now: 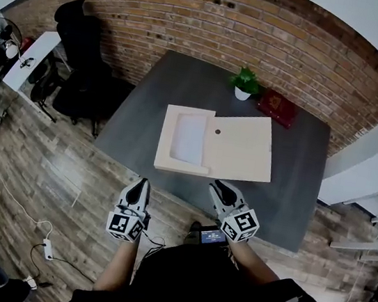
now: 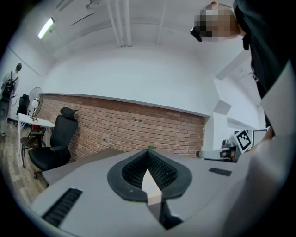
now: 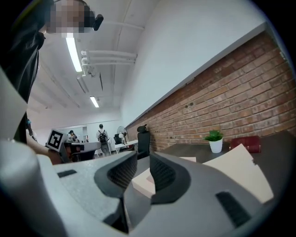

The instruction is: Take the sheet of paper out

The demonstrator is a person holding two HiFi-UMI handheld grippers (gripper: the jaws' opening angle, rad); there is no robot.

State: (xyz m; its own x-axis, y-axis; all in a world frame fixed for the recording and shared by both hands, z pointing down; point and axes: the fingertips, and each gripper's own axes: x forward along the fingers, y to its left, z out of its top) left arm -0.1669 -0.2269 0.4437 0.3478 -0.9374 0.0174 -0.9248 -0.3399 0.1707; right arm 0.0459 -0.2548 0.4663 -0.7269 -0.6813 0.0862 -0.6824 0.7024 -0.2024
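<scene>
The sheet of paper [image 1: 191, 139], white, lies flat in the uncovered part of a flat pale box [image 1: 244, 155], on that box's 9 o'clock side in the head view. The box's lid [image 1: 243, 144], which has a small round hole, sits toward 3 o'clock and covers the rest. The box rests near the middle of a dark grey table [image 1: 294, 198].

Neither tool touches the paper or the box. The left gripper [image 1: 140, 183] hangs off the table's near edge, at 7 o'clock from the box. Its own view shows the jaws met at the tips with nothing gripped. The right gripper [image 1: 219, 185] is at 6 o'clock, just beside the box's near edge. Its own view shows the jaws standing a narrow gap apart and empty, with the box seen beyond them.

A small green plant [image 1: 244, 83] in a white pot stands at 1 o'clock from the box, with a red box [image 1: 276, 107] just beside it toward 3 o'clock. A black office chair [image 1: 84, 54] stands on the wood floor at 10 o'clock, before a brick wall [image 1: 194, 21].
</scene>
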